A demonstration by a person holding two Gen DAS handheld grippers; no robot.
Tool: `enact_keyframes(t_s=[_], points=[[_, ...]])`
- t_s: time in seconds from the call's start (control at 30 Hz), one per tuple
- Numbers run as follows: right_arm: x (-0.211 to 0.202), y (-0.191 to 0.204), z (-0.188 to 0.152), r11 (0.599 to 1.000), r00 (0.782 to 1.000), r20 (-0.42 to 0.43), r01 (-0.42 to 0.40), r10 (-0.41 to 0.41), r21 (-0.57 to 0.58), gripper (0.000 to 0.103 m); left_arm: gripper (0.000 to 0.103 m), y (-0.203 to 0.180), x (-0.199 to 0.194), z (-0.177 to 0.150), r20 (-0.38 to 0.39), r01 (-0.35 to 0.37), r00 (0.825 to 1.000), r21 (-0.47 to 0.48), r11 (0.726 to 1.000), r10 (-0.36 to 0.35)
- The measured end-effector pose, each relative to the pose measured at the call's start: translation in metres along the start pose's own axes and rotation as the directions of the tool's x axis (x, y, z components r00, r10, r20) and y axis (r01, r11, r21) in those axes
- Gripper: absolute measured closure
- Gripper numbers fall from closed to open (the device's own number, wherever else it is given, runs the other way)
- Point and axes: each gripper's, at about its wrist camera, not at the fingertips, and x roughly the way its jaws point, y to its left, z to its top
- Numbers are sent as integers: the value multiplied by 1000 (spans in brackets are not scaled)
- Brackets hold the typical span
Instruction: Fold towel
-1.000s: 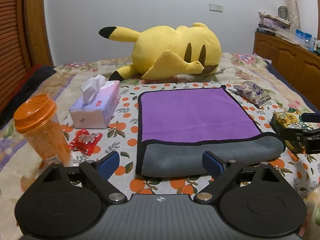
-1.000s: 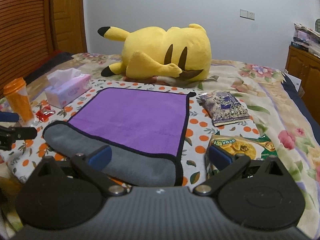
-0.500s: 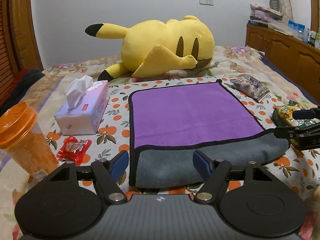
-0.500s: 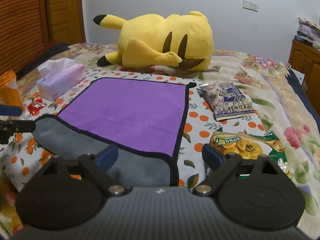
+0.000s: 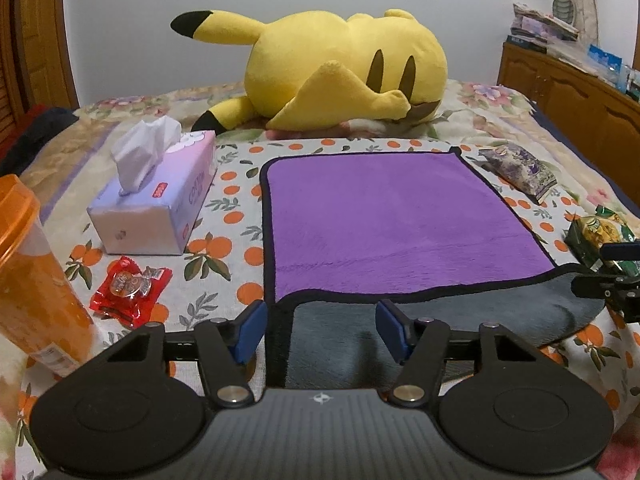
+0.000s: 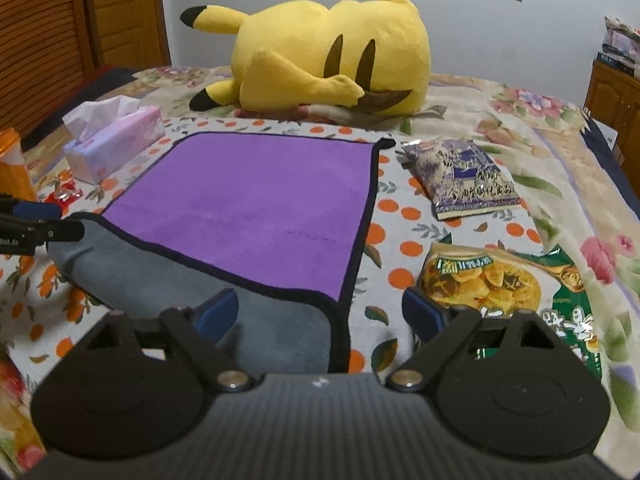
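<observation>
A purple towel [image 5: 400,216] with a black hem lies flat on the patterned bedspread, and its near edge is turned over to show the grey underside [image 5: 460,316]. My left gripper [image 5: 320,330] straddles the near left corner; its jaws are closing, the grey fold lies between the blue pads [image 5: 250,332], and they are not pressing on it. In the right wrist view the towel [image 6: 248,208] has its near right corner between the wide, open jaws of my right gripper [image 6: 320,316]. Each gripper shows at the edge of the other's view: the left gripper [image 6: 40,228] and the right gripper [image 5: 600,280].
A big yellow plush [image 5: 348,72] lies behind the towel. On the left are a tissue box [image 5: 156,204], a red wrapper [image 5: 128,288] and an orange cup [image 5: 28,280]. On the right lie a purple snack packet [image 6: 464,176] and a green chips bag [image 6: 500,280].
Both grippers have come forward and down onto the towel's near edge. The left jaws have narrowed markedly around the corner. The right jaws have narrowed a little.
</observation>
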Motion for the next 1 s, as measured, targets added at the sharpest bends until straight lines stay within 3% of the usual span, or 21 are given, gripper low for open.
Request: enact_keyframes(t_s=[0.3, 0.53, 0.77, 1.0], points=[[10, -4, -5, 998, 997, -66, -45, 48, 40, 18, 53, 6, 7, -2, -44, 22, 999, -19, 1000, -23], [12, -8, -5, 994, 992, -90, -81, 87, 73, 30, 66, 5, 8, -5, -60, 28, 998, -12, 1000, -28], [13, -11, -5, 993, 989, -104, -94, 102, 76, 60, 79, 4, 5, -6, -57, 33, 998, -7, 999, -33], [12, -15, -4, 992, 990, -102, -93, 101, 81, 80, 95, 3, 4, -7, -56, 42, 998, 1, 999, -42]])
